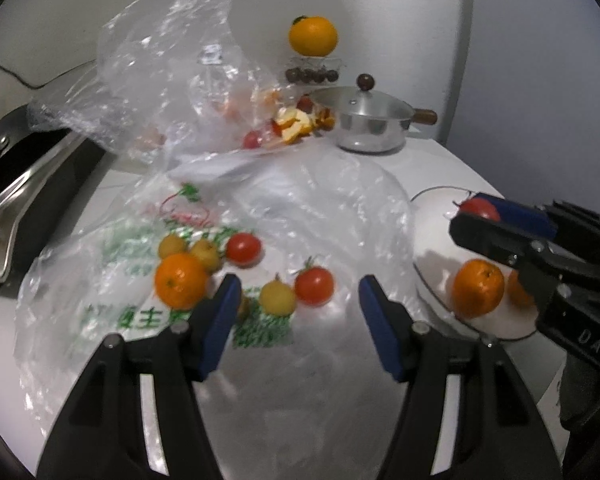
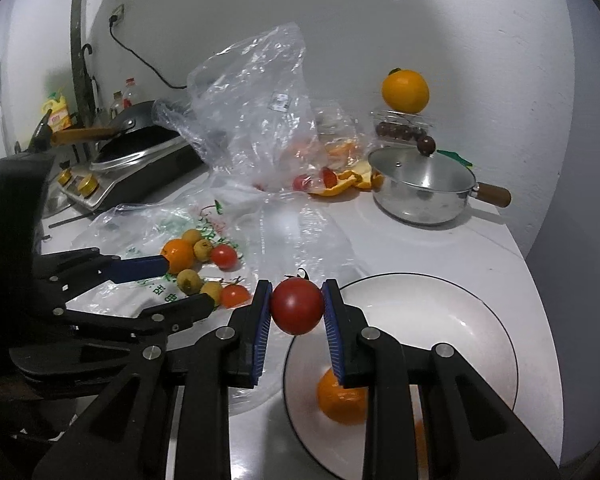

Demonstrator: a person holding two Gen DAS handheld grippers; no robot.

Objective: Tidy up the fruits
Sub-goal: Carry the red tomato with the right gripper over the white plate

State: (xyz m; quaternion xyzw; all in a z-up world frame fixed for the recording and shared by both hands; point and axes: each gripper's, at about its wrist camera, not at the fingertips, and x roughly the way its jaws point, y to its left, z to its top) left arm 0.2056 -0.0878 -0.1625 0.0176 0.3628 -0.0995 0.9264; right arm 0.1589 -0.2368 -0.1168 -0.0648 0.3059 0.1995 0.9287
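Right gripper: its 2 blue pads clamp a red tomato, carried above the near rim of the white plate, presumably for release there. An orange already lies on the plate, partly masked by the right finger; a second orange shape beside it is blurred. Left gripper: jaws apart and empty, poised over the printed plastic bag, where 1 orange, 2 tomatoes and several small yellow fruits remain to be sorted. Contents of the crumpled clear bag behind stay indistinct.
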